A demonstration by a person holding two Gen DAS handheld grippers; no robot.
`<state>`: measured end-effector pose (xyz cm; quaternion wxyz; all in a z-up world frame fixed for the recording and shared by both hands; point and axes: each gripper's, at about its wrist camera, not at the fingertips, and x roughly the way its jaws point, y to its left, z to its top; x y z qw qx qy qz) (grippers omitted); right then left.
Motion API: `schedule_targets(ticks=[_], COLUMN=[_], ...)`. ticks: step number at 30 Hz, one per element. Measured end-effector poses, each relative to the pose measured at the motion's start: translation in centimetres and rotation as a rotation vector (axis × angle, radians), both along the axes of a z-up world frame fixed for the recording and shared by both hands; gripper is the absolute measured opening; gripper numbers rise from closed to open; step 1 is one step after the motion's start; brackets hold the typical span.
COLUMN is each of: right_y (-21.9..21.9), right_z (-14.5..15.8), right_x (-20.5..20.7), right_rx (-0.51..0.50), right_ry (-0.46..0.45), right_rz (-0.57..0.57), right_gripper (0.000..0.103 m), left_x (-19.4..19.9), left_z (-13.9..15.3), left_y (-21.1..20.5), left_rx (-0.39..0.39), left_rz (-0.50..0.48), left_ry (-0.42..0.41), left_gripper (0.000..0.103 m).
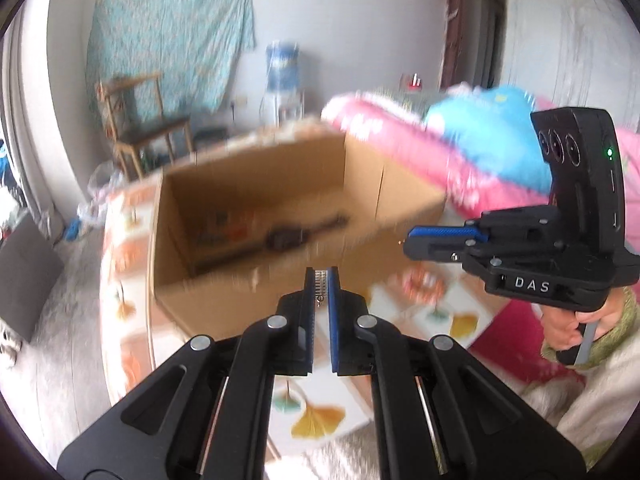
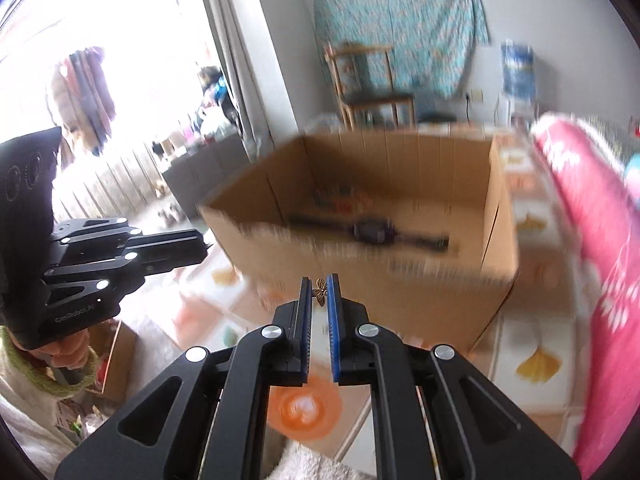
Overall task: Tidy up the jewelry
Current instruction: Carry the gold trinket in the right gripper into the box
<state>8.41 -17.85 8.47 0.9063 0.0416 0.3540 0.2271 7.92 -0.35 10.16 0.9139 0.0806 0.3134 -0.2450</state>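
My left gripper (image 1: pixel 321 280) is shut on a small silver jewelry piece (image 1: pixel 320 282), held in the air just before the near wall of an open cardboard box (image 1: pixel 260 292). My right gripper (image 2: pixel 319 289) is shut on a small bronze butterfly charm (image 2: pixel 321 291), also before the box (image 2: pixel 400 280). Inside the box lies a dark wristwatch (image 1: pixel 286 237), which also shows in the right wrist view (image 2: pixel 370 232), beside a blurred colourful item (image 1: pixel 224 224). The right gripper shows in the left wrist view (image 1: pixel 412 240), and the left one in the right wrist view (image 2: pixel 200 246).
The box stands on a table with a leaf-print cloth (image 1: pixel 320 420). An orange item (image 1: pixel 424 282) lies on the cloth to the box's right. A pink quilt (image 2: pixel 592 240) is heaped to the right. A wooden chair (image 1: pixel 140 128) and a water dispenser (image 1: pixel 283 68) stand by the far wall.
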Motion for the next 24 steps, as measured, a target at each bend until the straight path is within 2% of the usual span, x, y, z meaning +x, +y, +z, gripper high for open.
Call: schedule_targets(ticks=[4,7,10,11,13,14,17,19,22,24], right_y=[-0.6,-1.4,-2.3,-2.6,-2.9,-3.2,-3.4,-3.4,-2.3,-1.9], right_z=[3.1,3.9,3.6,3.0,1.8,0.9,-1.2,-2.3,-3.7,-4.4], right_x=[2.2,5.4,10.8,13.6,16.5,18.8,22.5,23.8,25.0,25.4], right_rx=[-0.014,-0.026,-0.019,-0.013,0.0,0.001,-0.004,-0.03,-0.137,-0.177], right_ry=[-0.07,-0.054,0.071,0.153,0.245,0.317,0.439,0.469,0.485,0.498], right_rz=[0.014,0.029,0.049,0.061,0.058,0.061,0.047,0.043,0.053,0.061], right_gripper=[0.008,0.008,0.008,0.008,0.008,0.008,0.008,0.008,0.008,0.008], left_x=[2.6,7.1,12.8,15.2,18.0,20.1,24.4,26.2,28.5,29.9], left_z=[1.9,2.3,2.1,1.8,1.2,0.2,-2.3,-4.1,-7.2,-8.8], left_y=[-0.8,-1.6,-2.7,-3.5,-4.2,-5.0,-6.7,-7.5,-8.2,-8.3], left_rx=[-0.015,-0.034,-0.02,0.003,0.023,0.049,0.094,0.12,0.152,0.136], left_rz=[-0.027,-0.052,-0.065,-0.075,-0.09,-0.09,-0.087,-0.077,-0.054,-0.05], left_ry=[-0.039,0.028,0.144,0.2,0.259,0.313,0.429,0.481,0.571,0.638], left_gripper=[0.005,0.005,0.005,0.005,0.005,0.005,0.005,0.005,0.005,0.005])
